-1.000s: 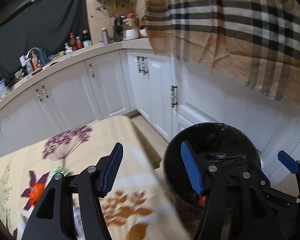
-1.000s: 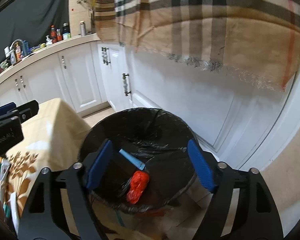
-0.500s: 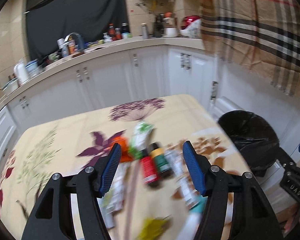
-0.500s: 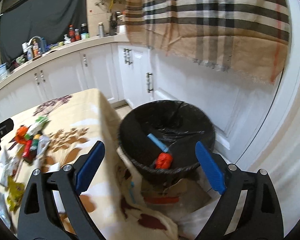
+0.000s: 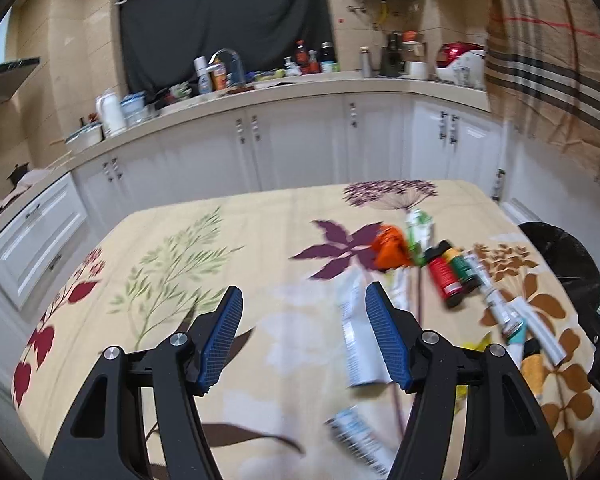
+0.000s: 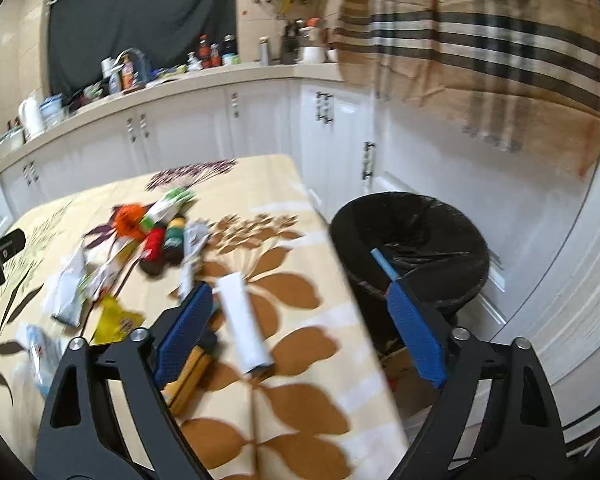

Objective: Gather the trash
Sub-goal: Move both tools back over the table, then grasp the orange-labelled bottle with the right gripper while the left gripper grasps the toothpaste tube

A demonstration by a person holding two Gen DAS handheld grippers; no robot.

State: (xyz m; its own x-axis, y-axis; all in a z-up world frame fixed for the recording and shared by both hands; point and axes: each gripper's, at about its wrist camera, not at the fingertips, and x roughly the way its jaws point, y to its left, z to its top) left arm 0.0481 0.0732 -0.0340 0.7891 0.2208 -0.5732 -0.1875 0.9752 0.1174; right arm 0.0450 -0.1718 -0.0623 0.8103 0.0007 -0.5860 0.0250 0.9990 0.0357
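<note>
Trash lies on a floral tablecloth (image 5: pixel 204 264): an orange wrapper (image 5: pixel 390 246), a red bottle (image 5: pixel 444 276), a green bottle (image 5: pixel 462 268), white packets (image 5: pixel 358 336) and tubes (image 5: pixel 496 304). The same pile shows in the right wrist view, with the red bottle (image 6: pixel 152 248) and a white tube (image 6: pixel 244 324). A black lined bin (image 6: pixel 412 240) stands right of the table, also seen in the left wrist view (image 5: pixel 568 260). My left gripper (image 5: pixel 304 340) is open and empty above the table. My right gripper (image 6: pixel 300 332) is open and empty over the table's right edge.
White cabinets (image 5: pixel 292 148) and a cluttered counter (image 5: pixel 236 80) run along the back. A plaid cloth (image 6: pixel 480 52) hangs at the right above the bin. A blue strip (image 6: pixel 384 262) lies in the bin.
Both grippers have swung left and back from over the bin to above the table. The trash pile has come into view. Both stay open and empty.
</note>
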